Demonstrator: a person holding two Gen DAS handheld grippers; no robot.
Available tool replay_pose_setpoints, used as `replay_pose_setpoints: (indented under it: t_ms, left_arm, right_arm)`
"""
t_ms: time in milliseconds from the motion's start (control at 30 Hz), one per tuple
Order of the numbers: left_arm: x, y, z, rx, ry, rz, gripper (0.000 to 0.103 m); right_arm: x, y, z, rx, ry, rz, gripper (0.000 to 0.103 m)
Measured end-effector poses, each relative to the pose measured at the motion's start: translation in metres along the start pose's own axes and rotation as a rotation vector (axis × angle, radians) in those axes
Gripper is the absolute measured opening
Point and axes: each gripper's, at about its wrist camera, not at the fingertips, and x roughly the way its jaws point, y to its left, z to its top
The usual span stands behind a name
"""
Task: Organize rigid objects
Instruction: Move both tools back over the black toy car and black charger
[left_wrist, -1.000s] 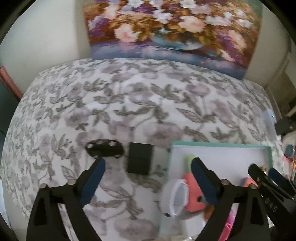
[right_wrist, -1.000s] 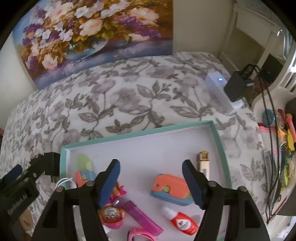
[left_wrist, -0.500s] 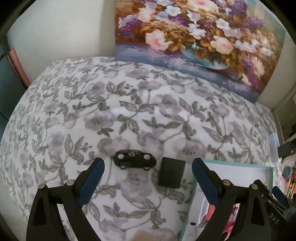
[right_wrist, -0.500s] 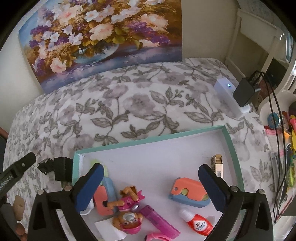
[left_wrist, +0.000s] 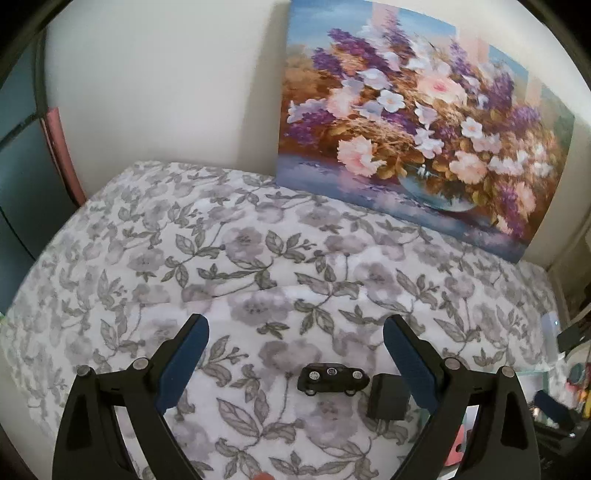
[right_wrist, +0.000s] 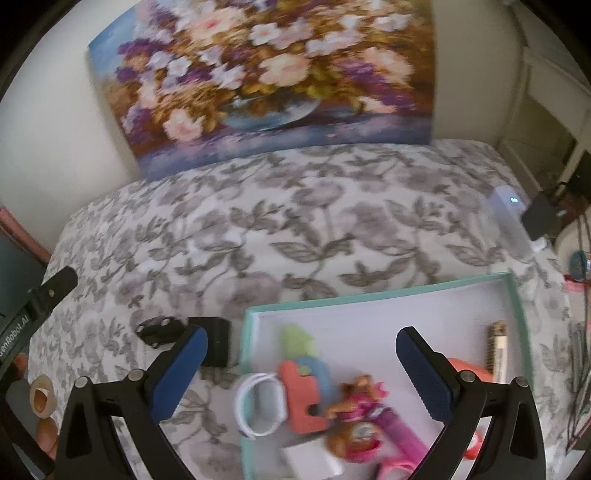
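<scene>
Covering most of both views, a bed with a floral cover (left_wrist: 258, 258) carries everything; a flower painting (left_wrist: 424, 122) leans on the wall behind it. Landmark = teal-rimmed tray (right_wrist: 517, 295), lying on the bed, white inside.

Inside the tray: coral and blue block toy (right_wrist: 303, 391), white ring-shaped thing (right_wrist: 258, 402) hanging over its left rim, pup figure in pink (right_wrist: 358, 417), pink stick-shaped thing (right_wrist: 402, 432), a tan and white bar (right_wrist: 496, 350) by the right wall. Looks like the collection spot, sorted items already pooled there.

Just left of the tray, outside it: black charger block (left_wrist: 388, 400), touching or nearly touching the rim. Left of that, black toy car (left_wrist: 332, 378) on its side, wheels showing. These two are probably what's left to move in.

Left claw (left_wrist: 295, 354) hovers over the bed left of the tray, spread wide, nothing in it; car and charger sit low between its arms, not touched. Likely lining up for the car. Right claw (right_wrist: 301, 365) hangs over the tray's left part, fully spread, empty, toys below it untouched.

Tape roll (right_wrist: 42, 397) farther left of the tray, by the left-hand tool.
</scene>
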Motion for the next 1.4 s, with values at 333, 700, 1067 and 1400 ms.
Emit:
replay_pose_setpoints:
  t_ms: [333, 700, 1067, 1400]
  left_arm:
    - [0.034, 0.031, -0.008, -0.084, 0.123, -0.027, 0.096]
    - [0.070, 0.036, -0.023, -0.157, 0.251, 0.010, 0.096]
    - [0.084, 0.019, -0.028, -0.122, 0.291, 0.012, 0.096]
    - [0.093, -0.001, -0.038, -0.079, 0.323, -0.033, 0.096]
  right_arm:
    - [0.027, 0.055, -0.002, -0.090, 0.044, 0.038, 0.103]
    - [0.060, 0.069, 0.002, -0.081, 0.089, 0.024, 0.103]
    - [0.065, 0.047, 0.014, -0.057, 0.073, -0.049, 0.103]
    - [0.061, 0.008, 0.018, 0.029, 0.073, -0.070, 0.103]
